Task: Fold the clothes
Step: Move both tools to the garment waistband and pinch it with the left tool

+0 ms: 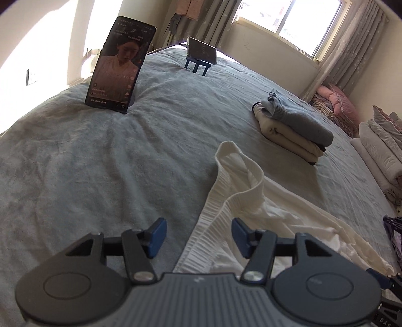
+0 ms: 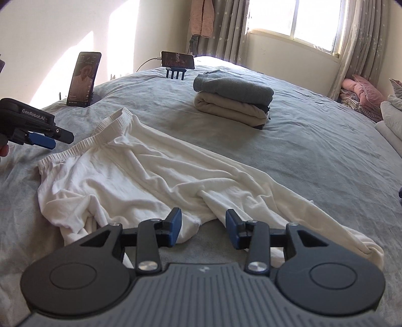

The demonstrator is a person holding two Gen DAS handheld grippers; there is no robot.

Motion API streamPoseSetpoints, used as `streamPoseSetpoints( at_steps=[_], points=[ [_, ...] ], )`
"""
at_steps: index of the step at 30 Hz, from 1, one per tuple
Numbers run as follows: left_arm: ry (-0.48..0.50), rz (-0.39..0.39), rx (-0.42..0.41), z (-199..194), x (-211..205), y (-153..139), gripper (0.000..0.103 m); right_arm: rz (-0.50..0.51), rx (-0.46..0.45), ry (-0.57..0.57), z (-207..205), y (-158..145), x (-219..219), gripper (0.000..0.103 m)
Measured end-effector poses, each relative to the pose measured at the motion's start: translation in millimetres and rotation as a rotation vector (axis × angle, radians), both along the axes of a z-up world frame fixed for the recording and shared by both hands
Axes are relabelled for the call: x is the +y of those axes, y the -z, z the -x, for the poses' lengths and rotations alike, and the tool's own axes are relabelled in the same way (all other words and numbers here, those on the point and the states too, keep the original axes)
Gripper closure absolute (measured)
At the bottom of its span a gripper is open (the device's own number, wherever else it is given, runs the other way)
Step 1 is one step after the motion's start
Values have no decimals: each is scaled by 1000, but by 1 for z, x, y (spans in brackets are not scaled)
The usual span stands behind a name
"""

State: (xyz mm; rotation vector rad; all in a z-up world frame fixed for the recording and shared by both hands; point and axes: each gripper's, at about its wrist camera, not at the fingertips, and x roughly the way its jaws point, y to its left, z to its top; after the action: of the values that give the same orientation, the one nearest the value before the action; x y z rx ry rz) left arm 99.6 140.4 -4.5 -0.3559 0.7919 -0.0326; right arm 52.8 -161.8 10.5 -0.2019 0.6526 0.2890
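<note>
A: Surface?
B: Grey bedspread on a bed, window and curtains behind.

A: Grippers?
B: Left gripper jaws apart, nothing pinched, hovering over the ribbed waistband of the white trousers. Right gripper jaws apart too, empty, above the crumpled legs.

A: Trousers where?
B: Lying loose and wrinkled across the near bed, waistband towards the left gripper.

A: Beyond?
B: Folded stack, grey piece on cream, further back. Upright phone playing video, second phone sideways on a blue stand. Pink bedding far right.
</note>
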Motion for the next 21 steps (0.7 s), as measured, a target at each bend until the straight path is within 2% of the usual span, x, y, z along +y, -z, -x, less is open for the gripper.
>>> streamPoseSetpoints(
  at_steps=[2, 6, 12, 16, 19, 21],
  points=[
    [-9, 11, 18, 8, 3, 2, 44, -35, 12, -4, 8, -3, -3, 60],
    [-27, 82, 25, 25, 11, 7, 44, -93, 35, -9, 24, -6, -5, 60],
    [-50, 103, -2, 44, 7, 10, 49, -110, 36, -45, 41, -8, 2, 60],
    [-76, 78, -26, 47, 4, 15, 64, -124, 37, -70, 43, -8, 10, 60],
    [-83, 44, -48, 49, 2, 21, 82, -141, 38, -86, 42, -8, 15, 60],
    [-70, 22, -67, 52, 2, 23, 85, -172, 51, -100, 37, -11, 19, 60]
  ],
)
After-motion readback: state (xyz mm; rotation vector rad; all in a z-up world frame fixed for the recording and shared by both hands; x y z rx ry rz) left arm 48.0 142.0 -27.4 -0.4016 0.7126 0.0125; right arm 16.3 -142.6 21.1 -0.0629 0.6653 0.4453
